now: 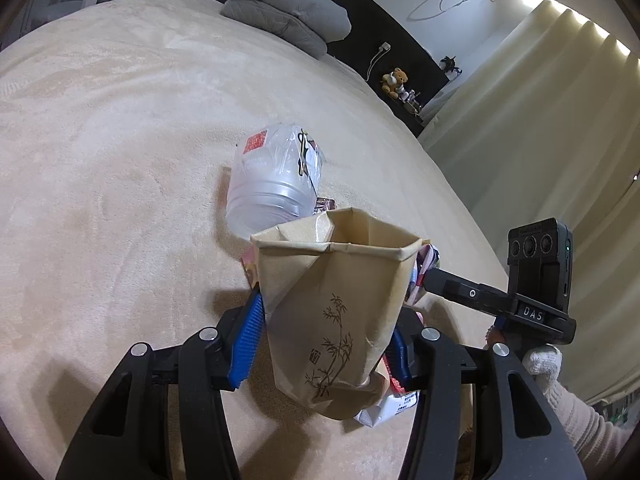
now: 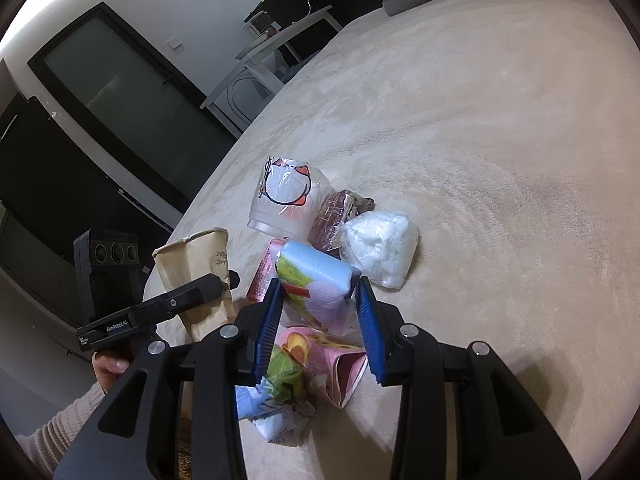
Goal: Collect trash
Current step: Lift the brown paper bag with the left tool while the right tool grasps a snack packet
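Observation:
A crumpled brown paper cup [image 1: 332, 312] with a bamboo print sits tilted between the blue pads of my left gripper [image 1: 326, 316], which is shut on it. In the right wrist view the same paper cup [image 2: 192, 256] stands at the left with a black finger against it. My right gripper [image 2: 319, 286] is shut on a crushed, colourful blue and pink carton [image 2: 316, 280]. More trash lies around on the beige blanket [image 2: 500, 160]: a clear plastic cup [image 2: 284, 196] with a cartoon lid, a dark red wrapper [image 2: 336, 216], a white wad in plastic [image 2: 380, 244], and a pink carton [image 2: 332, 360].
A folded grey quilt [image 1: 288, 12] lies at the head of the bed. The bed's edge runs along the right side of the left wrist view, beside pale curtains [image 1: 540, 120]. A white side table [image 2: 272, 52] stands by the bed's far edge.

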A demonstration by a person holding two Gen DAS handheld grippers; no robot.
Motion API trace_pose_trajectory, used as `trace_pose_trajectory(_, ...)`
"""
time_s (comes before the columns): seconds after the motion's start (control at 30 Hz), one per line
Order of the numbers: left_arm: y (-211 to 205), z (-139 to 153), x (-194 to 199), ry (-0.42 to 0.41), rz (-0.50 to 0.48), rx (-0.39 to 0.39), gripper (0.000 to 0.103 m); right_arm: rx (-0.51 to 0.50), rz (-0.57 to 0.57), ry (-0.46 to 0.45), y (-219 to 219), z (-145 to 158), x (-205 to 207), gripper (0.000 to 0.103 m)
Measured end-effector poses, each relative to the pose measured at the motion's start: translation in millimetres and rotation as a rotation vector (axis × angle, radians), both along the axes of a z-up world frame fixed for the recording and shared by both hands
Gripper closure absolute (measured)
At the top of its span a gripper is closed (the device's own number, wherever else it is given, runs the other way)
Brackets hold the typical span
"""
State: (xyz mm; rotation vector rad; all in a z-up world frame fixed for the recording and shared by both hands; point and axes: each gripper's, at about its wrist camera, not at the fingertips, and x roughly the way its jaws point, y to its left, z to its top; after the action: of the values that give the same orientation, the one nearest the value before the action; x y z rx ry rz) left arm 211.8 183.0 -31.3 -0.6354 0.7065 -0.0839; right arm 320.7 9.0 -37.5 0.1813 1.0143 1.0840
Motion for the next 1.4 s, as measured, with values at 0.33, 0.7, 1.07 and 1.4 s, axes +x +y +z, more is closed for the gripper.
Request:
trace_pose_trajectory(0.33, -9, 30, -40, -0.105, 0.044, -0.002, 0.052, 0.031, -0.066, -0.069, -31, 26, -27, 0.065)
trace_pose_trajectory(0.7, -22, 59, -99, -0.251, 0.078, -0.011, 0.052, 0.094, -0.141, -0.138, -85, 51, -79, 0.065)
trace_pose_trajectory(1.07, -65, 58, -161, -0.328, 0.068, -0.032, 0.052, 0.102, -0.148, -0.171, -119, 46, -146, 0.064)
trace_pose_trajectory(1.4, -105, 43, -203, -0.318, 0.037, -0.008, 0.052, 0.110, -0.154, -0.172, -147, 38, -199, 0.064)
